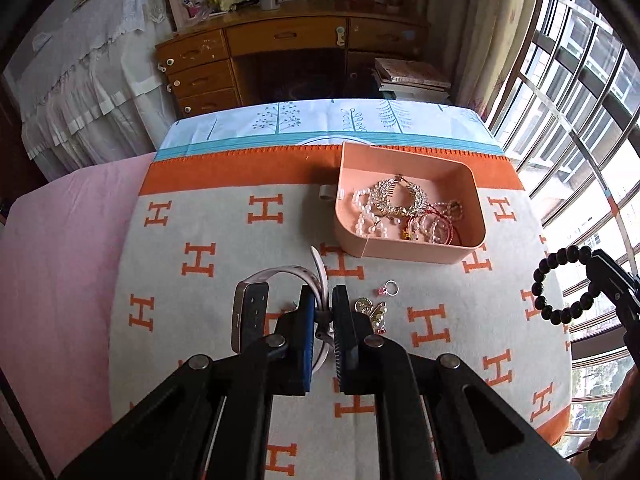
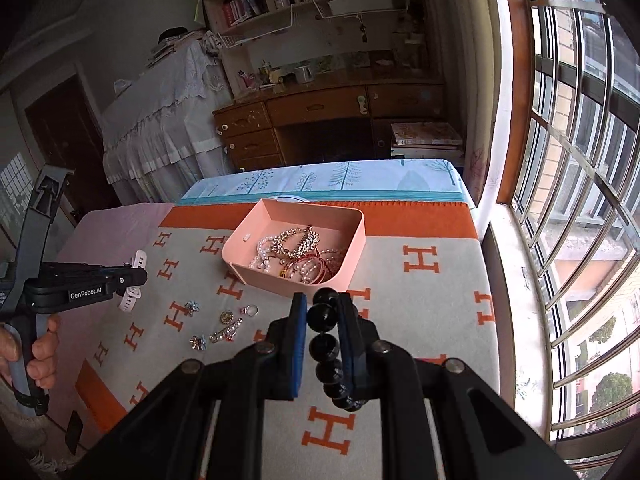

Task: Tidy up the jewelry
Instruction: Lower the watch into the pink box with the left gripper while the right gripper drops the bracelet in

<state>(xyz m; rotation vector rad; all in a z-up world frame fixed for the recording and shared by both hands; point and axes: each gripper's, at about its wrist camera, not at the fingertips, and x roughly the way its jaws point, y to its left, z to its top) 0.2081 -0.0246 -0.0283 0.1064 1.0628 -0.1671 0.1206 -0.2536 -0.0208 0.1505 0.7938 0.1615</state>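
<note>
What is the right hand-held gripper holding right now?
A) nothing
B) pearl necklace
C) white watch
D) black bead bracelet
D: the right hand-held gripper is closed on the black bead bracelet, its beads pinched between the blue pads; the white watch is in the left hand-held gripper, and the pearls lie in the pink box.

"GenRobot.AI" on left gripper [image 2: 136,276], "H"s on blanket [image 2: 420,260]
</note>
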